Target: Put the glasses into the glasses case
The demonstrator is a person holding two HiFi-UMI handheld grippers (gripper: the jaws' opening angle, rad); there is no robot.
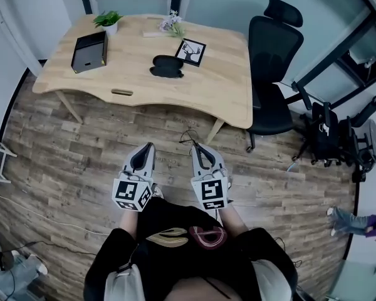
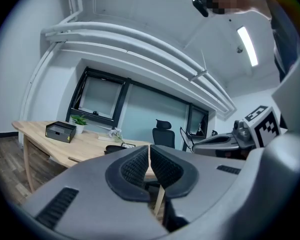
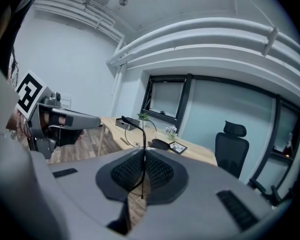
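Right gripper point(image 3: 143, 160) clamped on thin black wire-framed glasses point(image 3: 133, 124), left gripper point(image 2: 150, 158) jaws together, empty, black glasses case point(image 1: 167, 66) on light wooden table point(image 1: 229, 83)

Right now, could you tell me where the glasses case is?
In the head view, the glasses case lies on the table, just left of the framed picture.

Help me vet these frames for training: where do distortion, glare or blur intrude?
Head view: fisheye bows the table edges, but lighting is even and detail sharp. Left gripper view: the ceiling light is blown out, with a black round vignette. Right gripper view: same vignette; the glasses read only as thin dark wire.
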